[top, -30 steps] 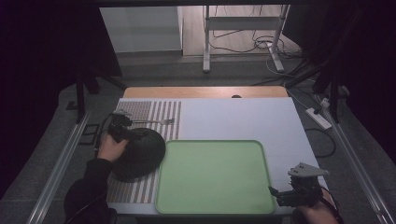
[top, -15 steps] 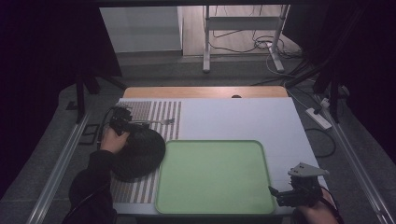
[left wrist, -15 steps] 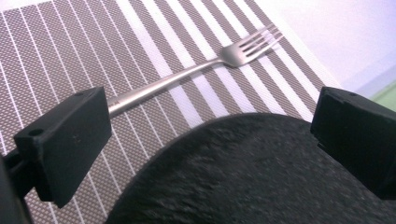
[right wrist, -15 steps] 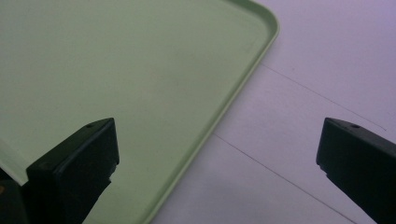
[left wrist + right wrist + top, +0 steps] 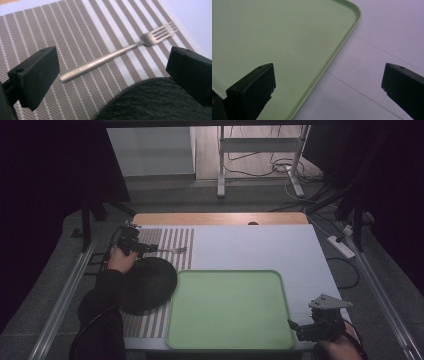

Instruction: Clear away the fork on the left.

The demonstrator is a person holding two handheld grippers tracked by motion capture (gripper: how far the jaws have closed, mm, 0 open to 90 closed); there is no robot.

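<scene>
High view: left gripper (image 5: 150, 249) sits over the far part of the striped placemat (image 5: 172, 240) at the table's left, pointing right toward a metal fork (image 5: 174, 250) lying flat on the mat just ahead of its tips. A round dark plate (image 5: 147, 285) lies on the mat just behind the gripper, its right edge touching or overlapping the green tray (image 5: 230, 310); can't tell which. Person's left hand (image 5: 121, 260) wraps the gripper body at the plate's far-left edge. Right gripper (image 5: 299, 326) is at the tray's near-right corner, well apart from fork, grey three-cornered plate on top. White table (image 5: 260, 245) elsewhere. Left gripper view: jaws spread wide, nothing between them held; the fork (image 5: 117, 53) lies diagonally on the striped placemat (image 5: 75, 30) in the gap between the jaws, tines up-right, handle end down-left near the left jaw, not touching either. Dark plate (image 5: 155, 102) rim fills the lower right, just beside the fork, apart from it. Fork tines slightly blurred. Right gripper view: jaws also wide apart, empty; green tray (image 5: 274, 37) corner and rim under the left jaw, bare white table (image 5: 374, 75) under the right jaw.
</scene>
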